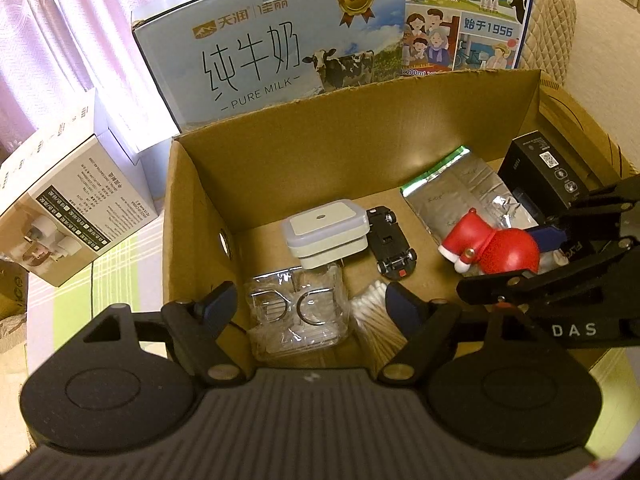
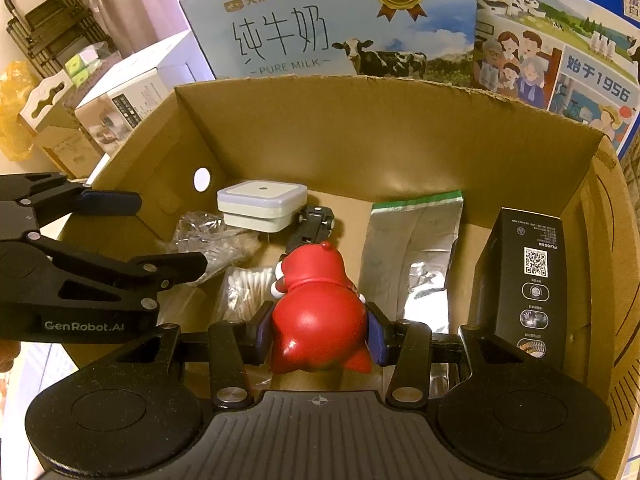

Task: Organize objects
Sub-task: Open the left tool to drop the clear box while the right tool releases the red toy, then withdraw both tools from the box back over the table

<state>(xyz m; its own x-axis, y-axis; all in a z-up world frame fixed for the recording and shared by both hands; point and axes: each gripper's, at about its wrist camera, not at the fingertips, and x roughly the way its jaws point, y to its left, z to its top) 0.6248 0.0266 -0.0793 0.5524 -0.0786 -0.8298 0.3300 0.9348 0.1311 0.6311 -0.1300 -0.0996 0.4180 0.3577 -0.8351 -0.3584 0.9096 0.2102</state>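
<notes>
Together, we are working over the open cardboard box (image 1: 256, 160) with both tools. Our left gripper (image 1: 308, 304) is standing spread wide, its jaws clear of the clear plastic bag (image 1: 296, 312) lying between them on the box floor, so it is released and gripping nothing. Cotton swabs (image 1: 372, 320) are lying just beside that bag, under the right-hand finger. Our right gripper (image 2: 320, 332) is clenching the red toy (image 2: 316, 320), both pads pressing on its round body, and we are holding it inside the box, above the floor and near the middle.

Farther back, a white lidded container (image 2: 262, 204) is sitting near the left wall, with a small black toy car (image 2: 314, 224) touching its right side. A silver foil pouch (image 2: 412, 248) is lying flat to the right of the toy, and a black carton (image 2: 520, 276) is standing against the right wall. Behind the box, two milk cartons (image 1: 272, 44) are standing side by side, and a white product box (image 1: 76, 208) is resting outside to the left.
</notes>
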